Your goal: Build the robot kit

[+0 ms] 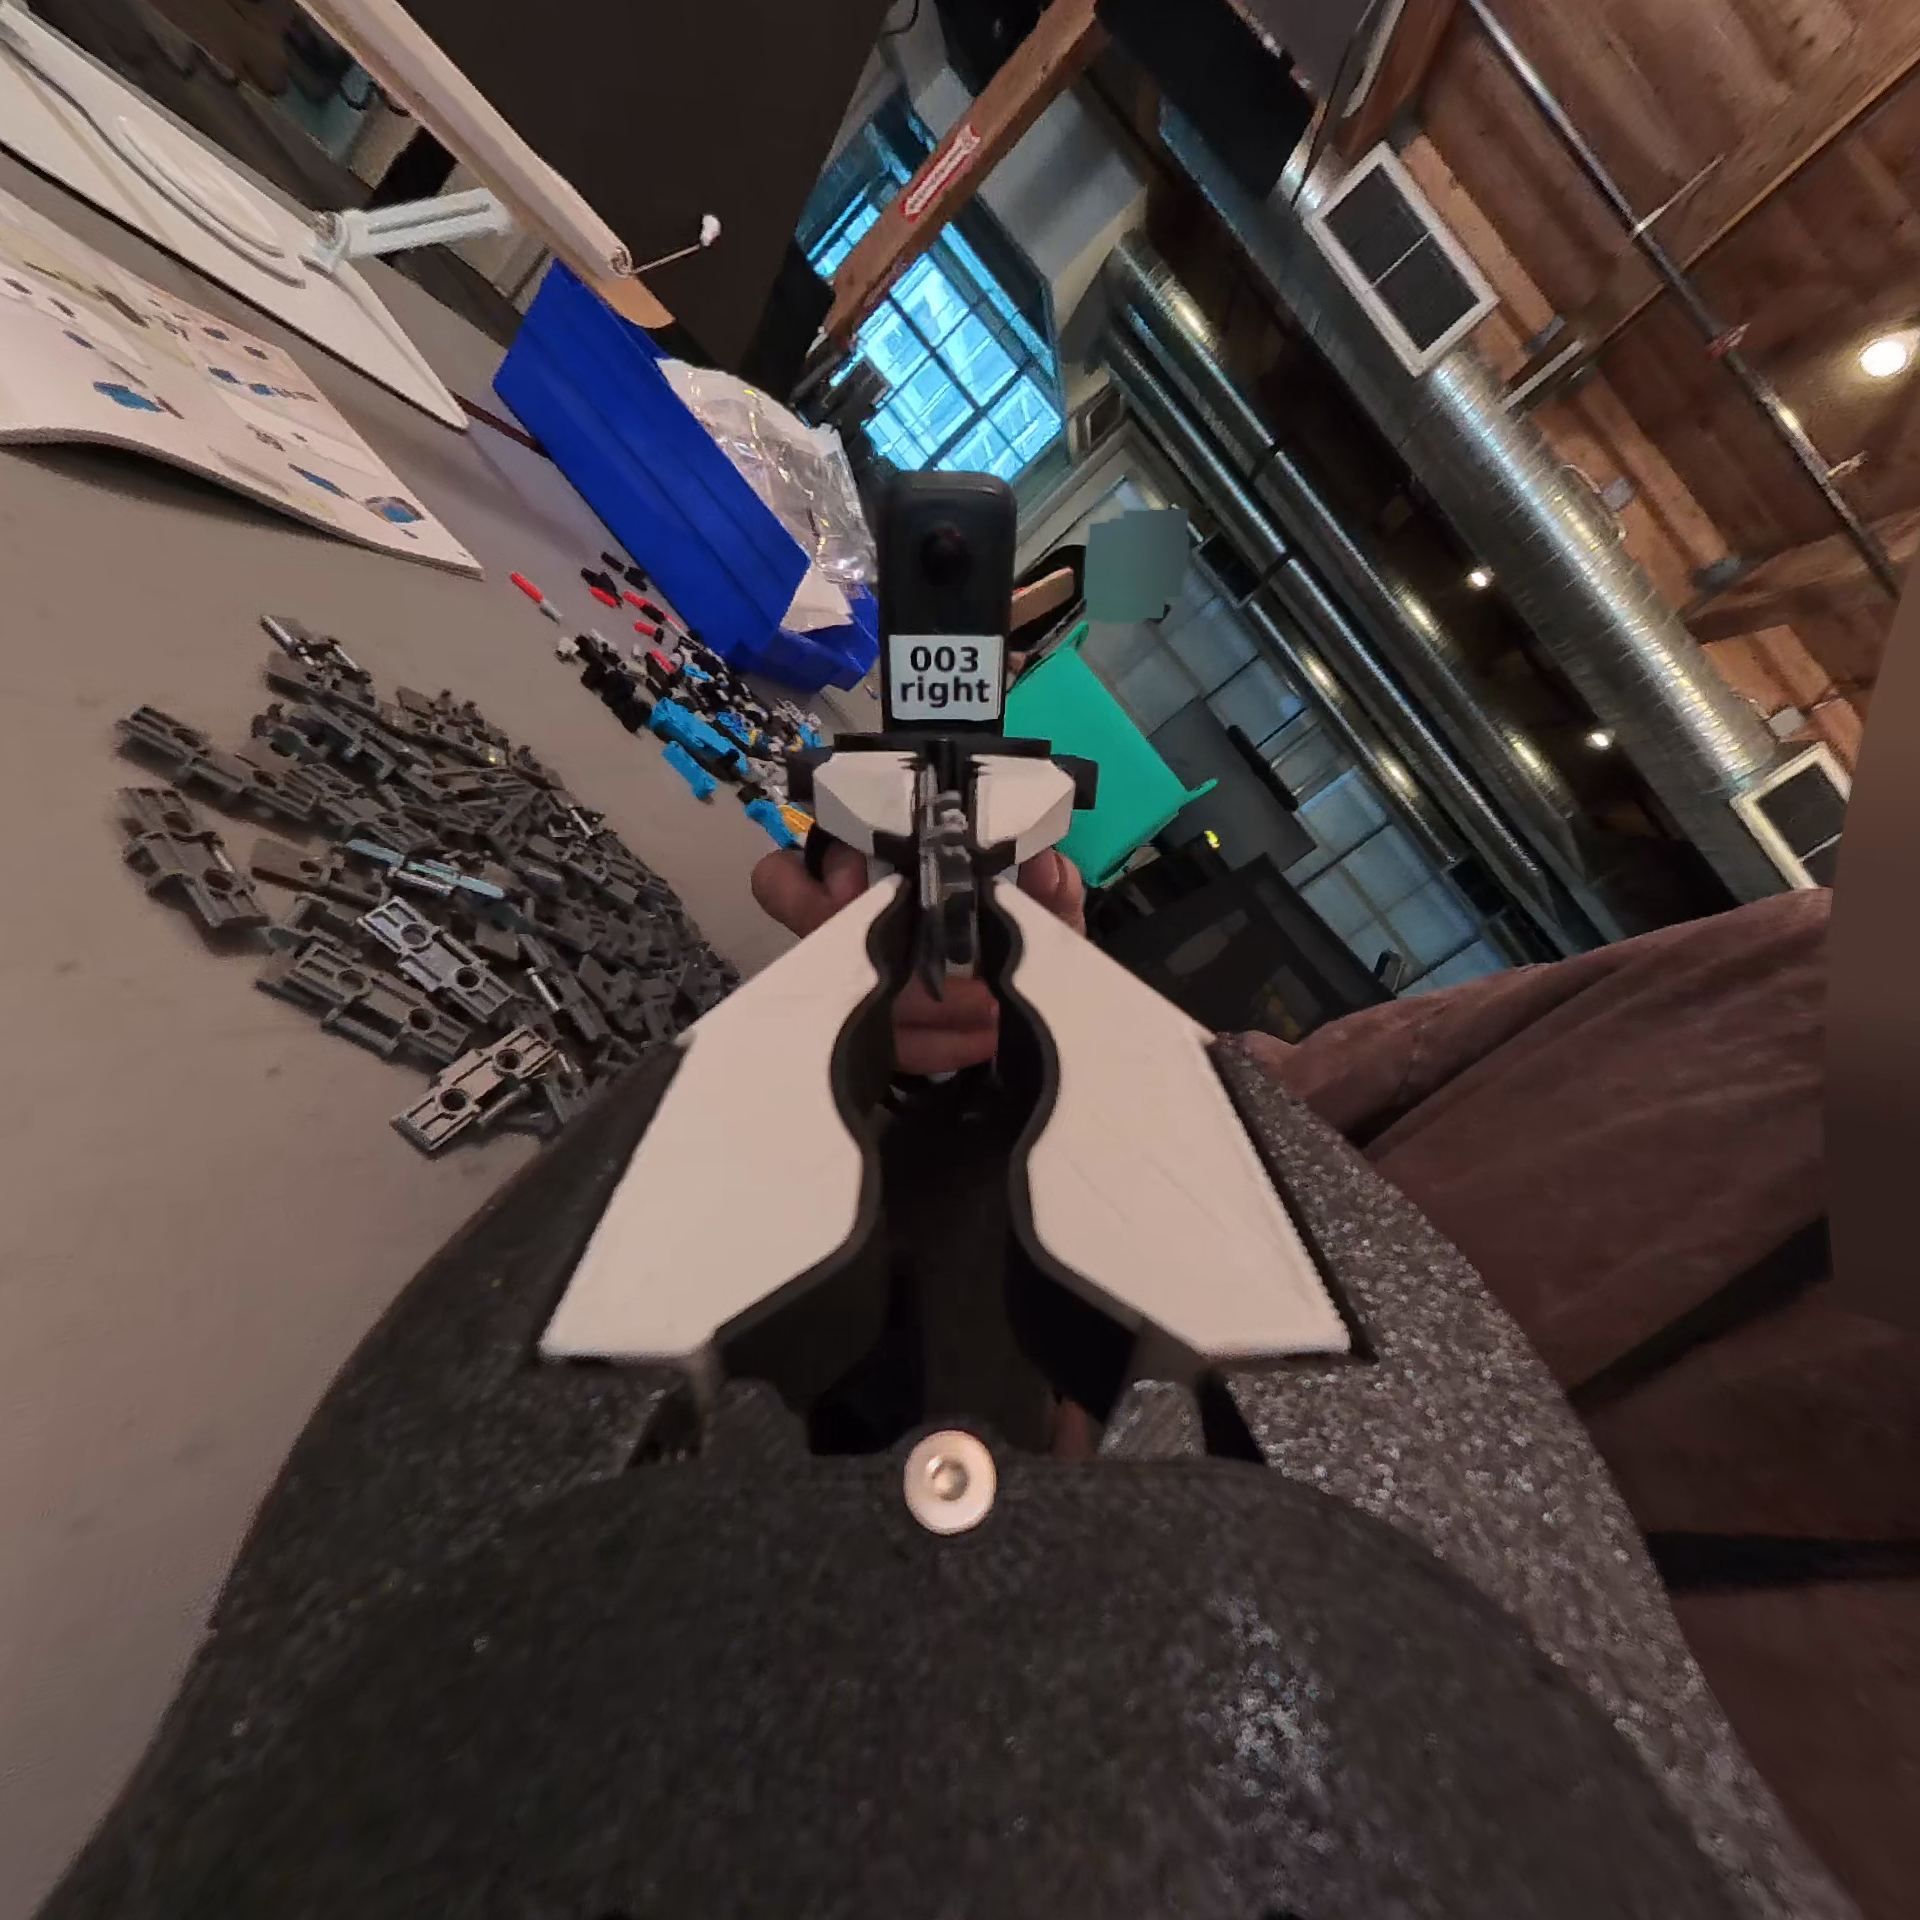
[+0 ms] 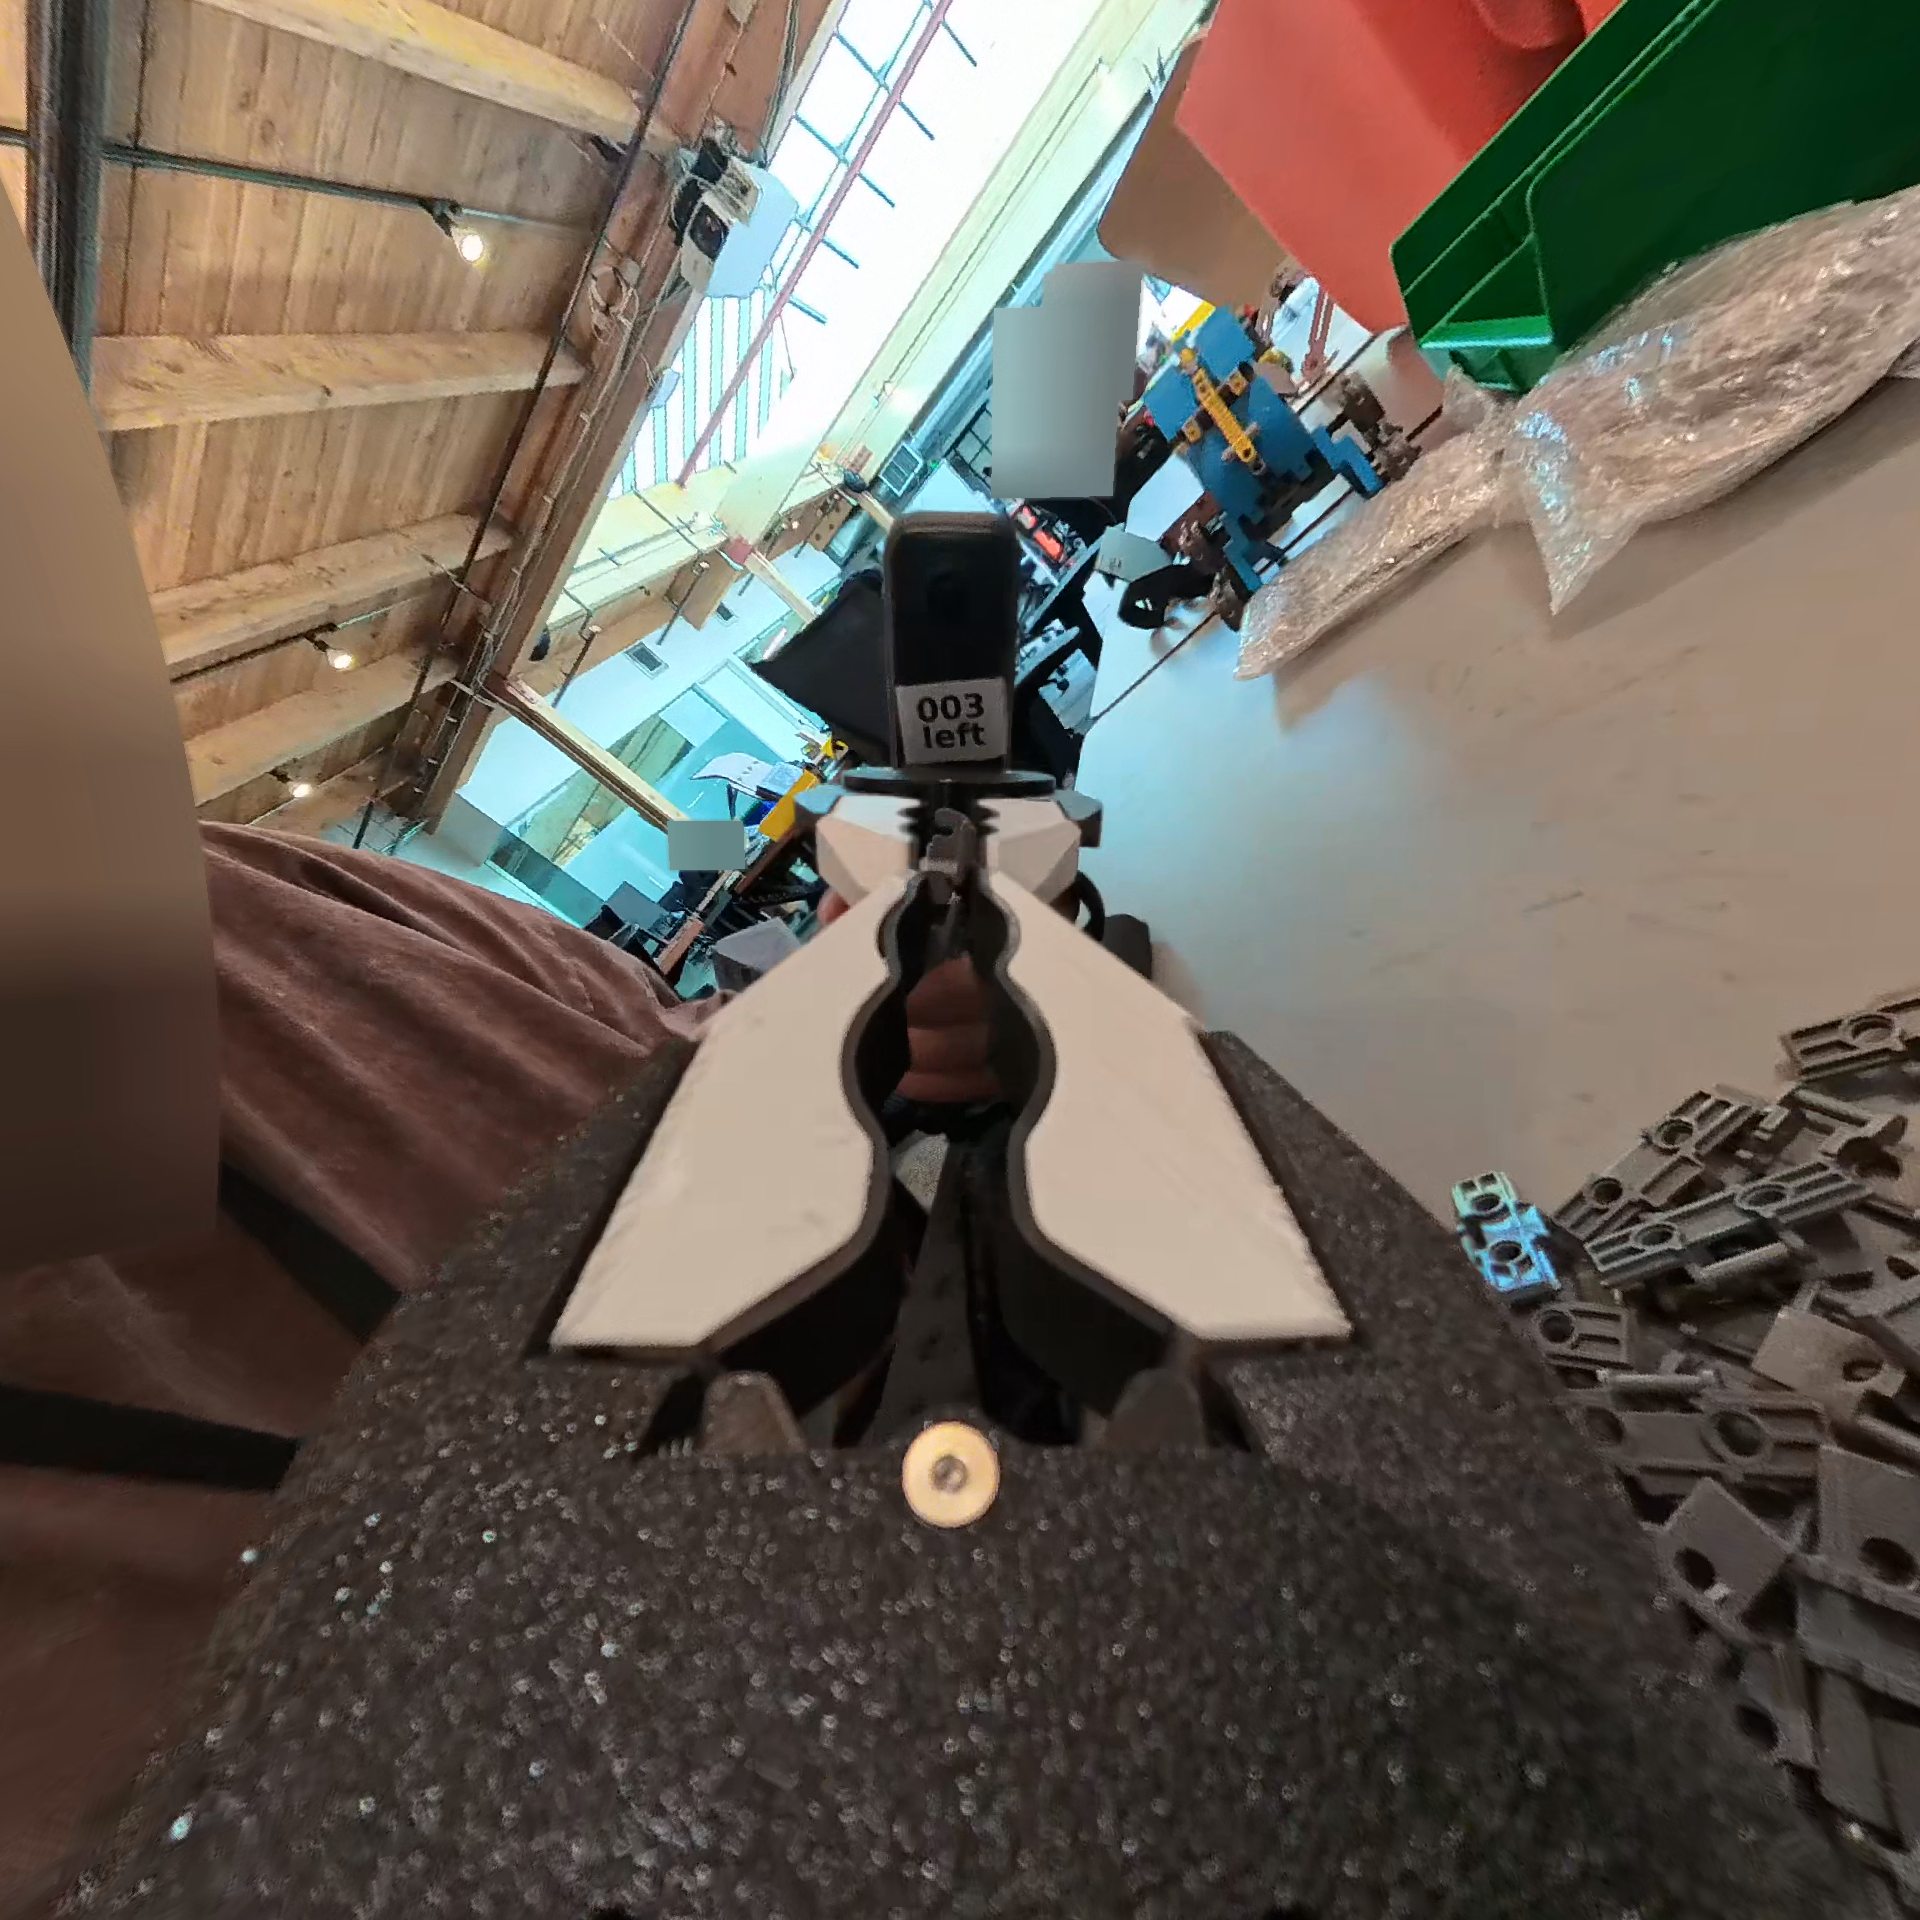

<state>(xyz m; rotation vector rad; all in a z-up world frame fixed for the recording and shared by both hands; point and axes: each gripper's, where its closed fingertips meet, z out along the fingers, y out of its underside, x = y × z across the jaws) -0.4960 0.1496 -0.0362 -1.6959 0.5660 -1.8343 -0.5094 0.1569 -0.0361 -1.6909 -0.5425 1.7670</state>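
Both grippers meet tip to tip above the worktop (image 1: 156,1195), each closed on a small dark assembly (image 1: 943,904). The left wrist view alone shows a blue bin (image 1: 644,468); the right wrist view alone, a green bin (image 2: 1662,177).

The left hand-held gripper (image 1: 943,914) and the right hand-held gripper (image 1: 943,831) together pinch a small grey piece (image 1: 948,883).

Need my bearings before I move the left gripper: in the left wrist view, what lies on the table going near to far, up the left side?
Pile of grey plastic parts → scatter of small blue, black and red pieces → blue bin with crumpled clear bags in it.
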